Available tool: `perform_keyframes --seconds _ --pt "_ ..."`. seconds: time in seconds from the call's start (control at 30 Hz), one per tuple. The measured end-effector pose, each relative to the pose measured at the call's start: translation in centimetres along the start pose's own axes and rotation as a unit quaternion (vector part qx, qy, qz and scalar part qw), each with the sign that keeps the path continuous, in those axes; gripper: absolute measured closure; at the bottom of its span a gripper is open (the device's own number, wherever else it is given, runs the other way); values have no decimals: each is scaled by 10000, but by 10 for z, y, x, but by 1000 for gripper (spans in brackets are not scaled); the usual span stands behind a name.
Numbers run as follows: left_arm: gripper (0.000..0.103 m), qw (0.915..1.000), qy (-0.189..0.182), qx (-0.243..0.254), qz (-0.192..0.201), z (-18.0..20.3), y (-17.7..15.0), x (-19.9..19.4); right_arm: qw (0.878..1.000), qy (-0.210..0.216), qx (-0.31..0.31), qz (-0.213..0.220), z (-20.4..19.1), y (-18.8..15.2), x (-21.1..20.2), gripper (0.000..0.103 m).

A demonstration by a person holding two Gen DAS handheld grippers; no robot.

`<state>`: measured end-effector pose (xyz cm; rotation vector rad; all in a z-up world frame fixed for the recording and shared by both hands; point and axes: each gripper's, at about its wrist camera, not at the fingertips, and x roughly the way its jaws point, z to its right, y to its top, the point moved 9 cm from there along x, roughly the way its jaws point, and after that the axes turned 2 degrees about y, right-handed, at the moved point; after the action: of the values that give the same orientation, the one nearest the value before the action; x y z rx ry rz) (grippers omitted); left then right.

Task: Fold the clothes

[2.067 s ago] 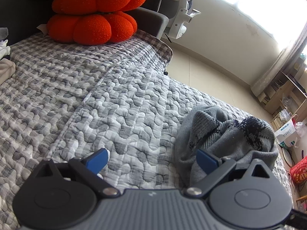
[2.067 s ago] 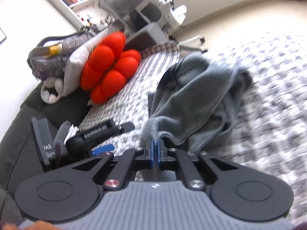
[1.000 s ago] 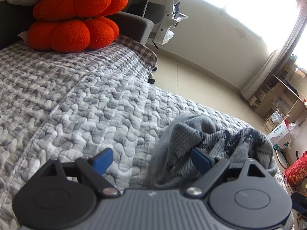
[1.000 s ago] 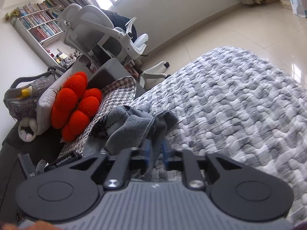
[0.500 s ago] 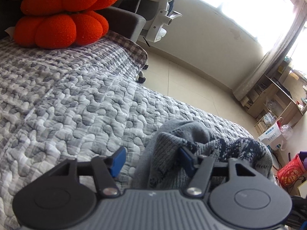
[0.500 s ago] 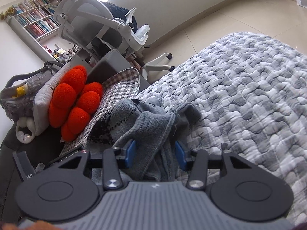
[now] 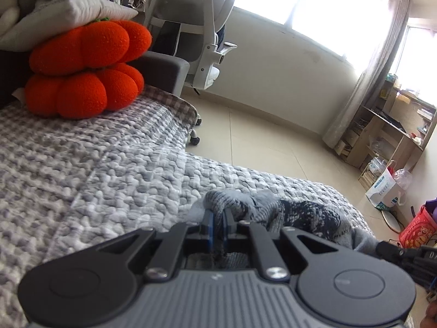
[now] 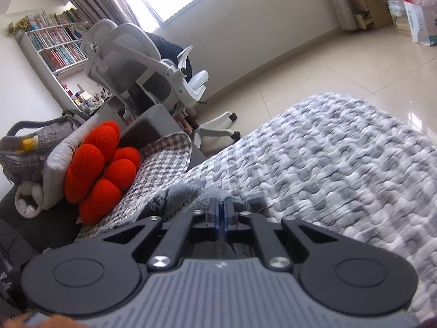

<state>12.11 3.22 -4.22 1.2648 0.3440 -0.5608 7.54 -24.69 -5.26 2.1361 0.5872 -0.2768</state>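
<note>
The grey knitted sweater lies bunched on the grey-and-white quilted bedspread, well apart from the orange pumpkin cushion that sits at the far end of the same surface. The left gripper is closed down to a narrow gap, its blue-padded fingers pinching a raised fold of the sweater at the end of the heap nearer the cushion; dark patterned knit spreads away from the cushion on the far side of the grip. The right gripper is likewise pressed nearly together on a fold of the sweater, with the bulk of the fabric lying between it and the pumpkin cushion. A white pillow rests on top of the cushion. A white office chair stands on the tiled floor just beyond the cushion, and a bookshelf stands against the wall behind the chair. Image blur on the bedspread limits finer detail there.
</note>
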Motion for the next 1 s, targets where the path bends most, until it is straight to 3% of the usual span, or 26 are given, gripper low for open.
perform_keyframes --seconds 0.17,0.3,0.5,0.7,0.87,1.0 --pt "97 9999 -19 -78 -140 -7 -2 -23 9999 -120 52 100 4 5 -18 98" --pt "97 9996 -2 129 -258 -6 -6 -44 9997 -245 15 63 3 2 -24 98" --pt "97 9952 37 430 -875 -14 -27 -52 9984 -495 -267 -31 2 -3 -31 98" --pt "97 9852 140 721 -1552 -22 -58 -42 9953 -836 -322 -368 19 -15 -25 98" --pt "97 9720 261 1035 -2093 -22 -82 -29 9886 -1142 -331 -921 40 -37 -12 98" --pt "95 9644 169 1293 -2301 -17 -90 -26 9837 -1219 -350 -1271 46 -50 0 98"
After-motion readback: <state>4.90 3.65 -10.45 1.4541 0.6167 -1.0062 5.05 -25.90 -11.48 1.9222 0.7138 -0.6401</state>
